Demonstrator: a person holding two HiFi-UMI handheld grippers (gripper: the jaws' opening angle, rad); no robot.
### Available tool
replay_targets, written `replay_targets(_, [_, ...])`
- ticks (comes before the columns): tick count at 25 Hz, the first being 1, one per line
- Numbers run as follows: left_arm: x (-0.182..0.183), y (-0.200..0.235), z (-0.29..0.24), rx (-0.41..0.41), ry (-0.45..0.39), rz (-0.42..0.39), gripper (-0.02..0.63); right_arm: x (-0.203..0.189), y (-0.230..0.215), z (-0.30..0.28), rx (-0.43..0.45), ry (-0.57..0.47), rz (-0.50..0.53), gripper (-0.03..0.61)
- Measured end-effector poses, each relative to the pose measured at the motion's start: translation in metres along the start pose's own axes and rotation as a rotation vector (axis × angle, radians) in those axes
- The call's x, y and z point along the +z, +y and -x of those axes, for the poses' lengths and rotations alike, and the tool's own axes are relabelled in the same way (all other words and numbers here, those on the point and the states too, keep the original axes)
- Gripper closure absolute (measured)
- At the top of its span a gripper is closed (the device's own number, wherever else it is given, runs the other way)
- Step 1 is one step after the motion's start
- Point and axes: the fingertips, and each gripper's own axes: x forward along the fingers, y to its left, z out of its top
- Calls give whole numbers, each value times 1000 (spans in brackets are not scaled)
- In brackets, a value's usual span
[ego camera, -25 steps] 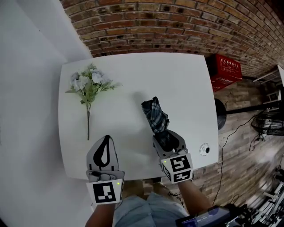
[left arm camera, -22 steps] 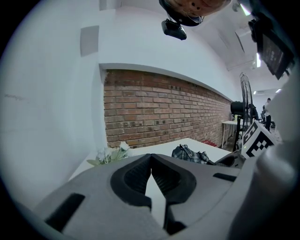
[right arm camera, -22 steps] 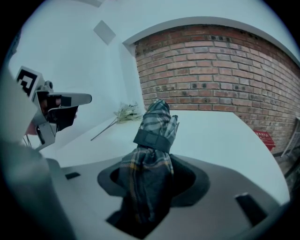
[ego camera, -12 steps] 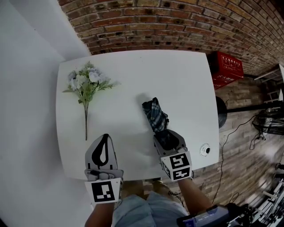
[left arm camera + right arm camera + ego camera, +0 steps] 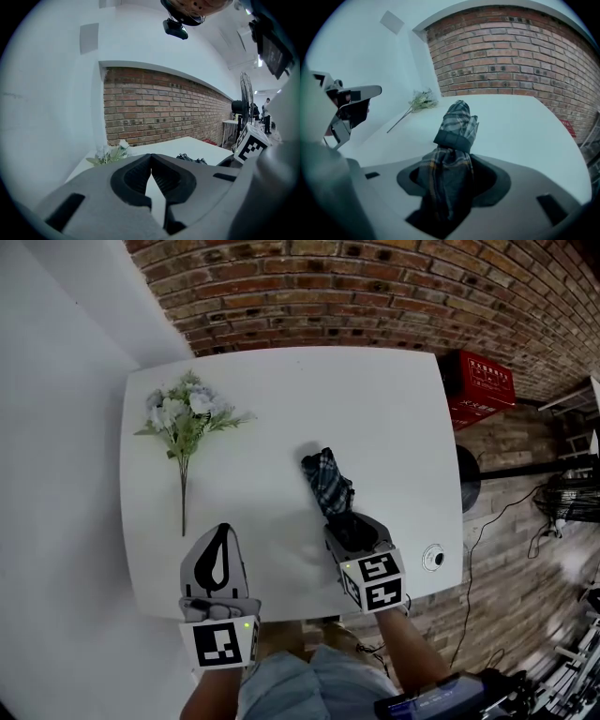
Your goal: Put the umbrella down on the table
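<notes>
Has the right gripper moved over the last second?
Yes, slightly. The right gripper has sunk toward the table: its marker cube now sits nearer the round port. Its jaws are opening around the umbrella.

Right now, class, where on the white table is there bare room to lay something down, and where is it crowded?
Bare: the wide stretch of table from the umbrella to the far and right edges, and the strip between the flowers and the umbrella. Crowded: the left side with the flowers, and the near edge by the left gripper.
</notes>
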Motion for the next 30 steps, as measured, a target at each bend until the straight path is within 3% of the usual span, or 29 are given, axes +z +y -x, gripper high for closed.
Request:
replay_targets(5, [4,1,5,10,-25,-9,604,-2,0,-5,13,43,-2,332])
replay_targets(9, [12,-1,14,19,-37,4,604,3,5,2,30,33,-25,252])
replay_targets(13, [24,-1,29,41,-73,-29,604,19,13,19,47,-14,-9,230])
replay_targets(17, [40,-10,48,51,-107,-10,604,44,25,49,63,-111,22,247])
replay_targets(22, [87,-19,83,79,-215,-49,604,91,47,118,99,-324,54,307])
replay_targets(26, [135,-30,111,95,-305,-66,604,133,66,182,155,-530,72,406])
replay_targets(30, [171,-45,136,101,-365,-76,604,158,77,238,125,-677,135,548])
